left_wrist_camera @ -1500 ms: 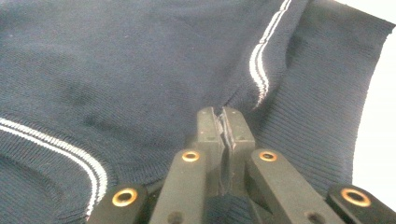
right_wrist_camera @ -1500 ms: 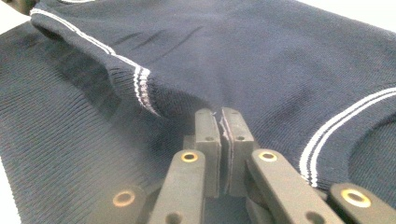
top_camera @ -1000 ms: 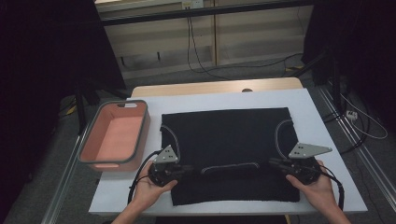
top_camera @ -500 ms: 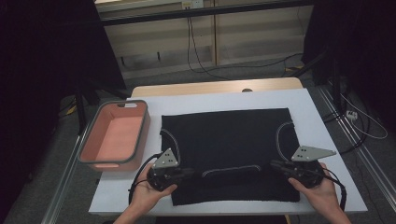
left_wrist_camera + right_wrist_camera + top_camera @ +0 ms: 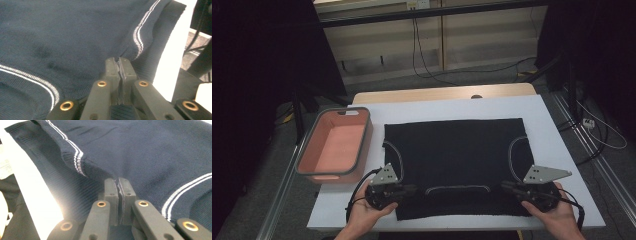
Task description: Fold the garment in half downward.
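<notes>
Dark knit garment (image 5: 457,160) spread flat across the white table (image 5: 557,145), white-striped trim near the front edge. Left gripper (image 5: 408,189) pinching one near shoulder, jaws pressed together on fabric; right gripper (image 5: 508,187) likewise on the other. Pink tub (image 5: 314,145) just left.

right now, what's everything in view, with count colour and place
knit garment: one, dark navy with white stripe trim, spread flat mid-table
basket: one, salmon pink with grey rim, left of the garment at the table's left edge
table: one, white top with a wood strip at the far edge
cables: a few, black, on the floor beyond the table
left tool: one, black, shut on the garment's near left shoulder
right tool: one, black, shut on the near right shoulder
hands: two, at the near edge
</notes>
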Motion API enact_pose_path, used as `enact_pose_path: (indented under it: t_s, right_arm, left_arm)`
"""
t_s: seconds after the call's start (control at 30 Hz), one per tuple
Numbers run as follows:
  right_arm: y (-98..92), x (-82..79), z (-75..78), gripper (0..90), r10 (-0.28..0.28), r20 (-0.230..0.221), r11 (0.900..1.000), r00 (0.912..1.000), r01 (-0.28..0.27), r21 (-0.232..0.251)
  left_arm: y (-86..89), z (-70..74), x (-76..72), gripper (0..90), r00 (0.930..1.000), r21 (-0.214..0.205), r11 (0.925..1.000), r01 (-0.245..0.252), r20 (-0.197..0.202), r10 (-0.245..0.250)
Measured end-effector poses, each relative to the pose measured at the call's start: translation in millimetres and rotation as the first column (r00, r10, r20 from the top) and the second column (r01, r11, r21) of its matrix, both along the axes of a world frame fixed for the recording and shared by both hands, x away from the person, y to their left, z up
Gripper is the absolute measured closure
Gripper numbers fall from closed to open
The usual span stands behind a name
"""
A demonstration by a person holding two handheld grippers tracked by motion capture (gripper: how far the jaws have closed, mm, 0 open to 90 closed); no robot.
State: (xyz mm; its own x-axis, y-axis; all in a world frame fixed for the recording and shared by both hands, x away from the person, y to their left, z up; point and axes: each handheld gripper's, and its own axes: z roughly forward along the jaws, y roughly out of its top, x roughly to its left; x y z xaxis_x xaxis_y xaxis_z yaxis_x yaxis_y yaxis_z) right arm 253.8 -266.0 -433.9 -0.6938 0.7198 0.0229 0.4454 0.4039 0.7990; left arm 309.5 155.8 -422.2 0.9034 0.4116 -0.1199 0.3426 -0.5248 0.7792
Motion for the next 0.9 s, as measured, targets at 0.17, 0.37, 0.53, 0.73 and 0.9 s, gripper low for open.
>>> enact_pose_path:
  t_s: [0.17, 0.37, 0.53, 0.73, 0.9]
  right_arm:
    - [-2.0, -2.8, -2.9, 87.1, -0.005, 0.000, 0.9999, 1.0000, 0.005, 0.013]
    - [1.1, -6.6, -6.0, 87.1, 0.021, -0.019, 0.9998, 0.9996, -0.021, -0.005]
    - [3.1, -11.5, -6.2, 87.1, 0.023, -0.018, 0.9995, 0.9996, -0.024, -0.019]
    - [0.8, -11.0, -7.9, 87.1, 0.024, -0.022, 0.9981, 0.9995, -0.025, -0.056]
    - [1.4, -9.5, -14.4, 86.5, 0.046, -0.052, 0.9973, 0.9976, -0.049, -0.055]
  left_arm:
    - [-1.6, -6.7, -1.7, 87.8, 0.9999, 0.015, 0.9999, 0.007, -0.008, -0.007]
    - [1.6, -10.4, -1.5, 87.7, 0.9997, 0.024, 0.9997, 0.006, -0.023, -0.006]
    - [-1.4, -16.0, -5.7, 87.7, 0.9994, 0.044, 0.9989, 0.014, -0.032, -0.013]
    - [-5.5, -17.1, -9.0, 87.7, 0.9985, 0.064, 0.9971, 0.040, -0.040, -0.037]
    - [-7.1, -24.1, -9.3, 87.1, 0.9984, 0.101, 0.9938, 0.046, -0.037, -0.043]
